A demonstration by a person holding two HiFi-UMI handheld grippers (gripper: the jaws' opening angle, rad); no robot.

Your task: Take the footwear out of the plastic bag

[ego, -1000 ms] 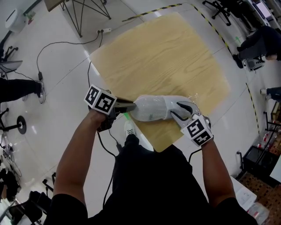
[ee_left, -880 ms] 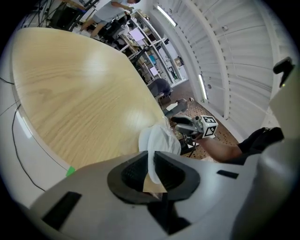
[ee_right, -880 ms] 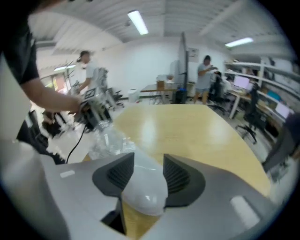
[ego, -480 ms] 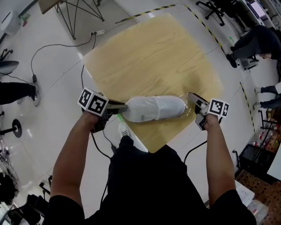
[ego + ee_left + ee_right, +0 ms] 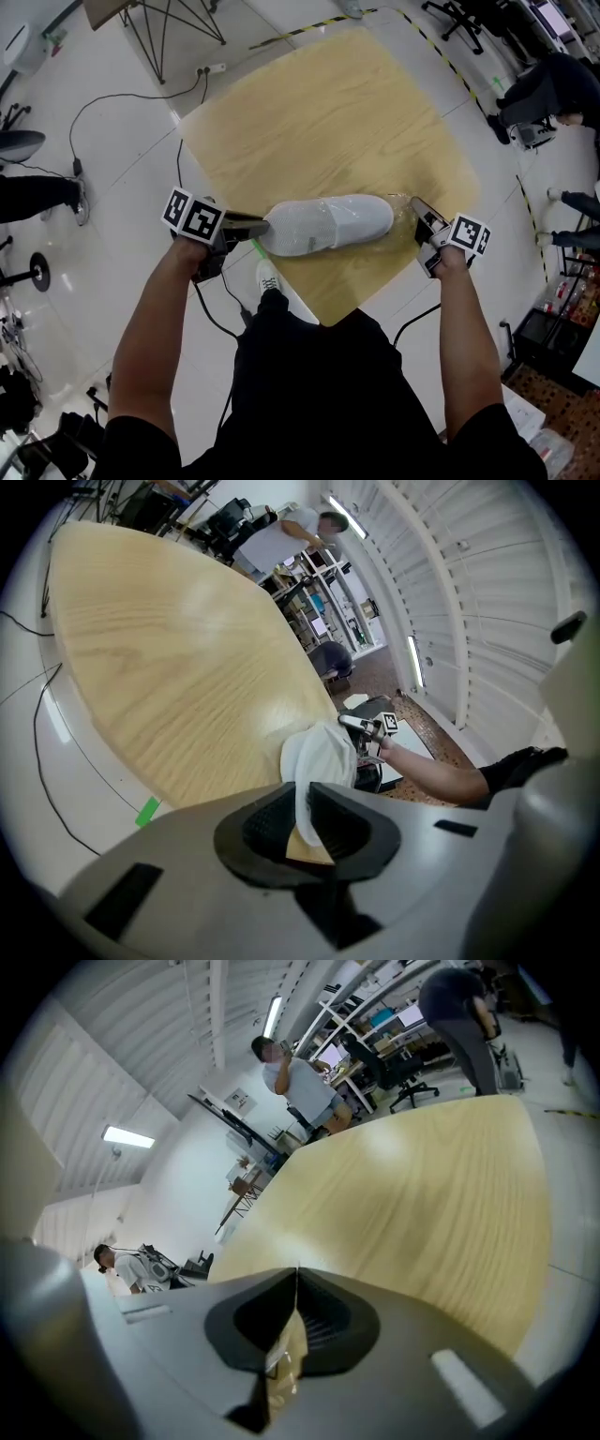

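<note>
clamping shoe [image 5: 328,223] heel, left gripper [image 5: 262,225]; right gripper [image 5: 297,1288] just closed on plastic bag [image 5: 284,1354], shown only by its view

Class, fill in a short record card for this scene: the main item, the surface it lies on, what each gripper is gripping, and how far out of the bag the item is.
item: white shoe
surface: wooden table, near its front edge
left side: left gripper shut on the shoe's heel end
right side: right gripper shut on the clear plastic bag at the toe end
bag cover: how much of the shoe it still wraps cannot be told
</note>
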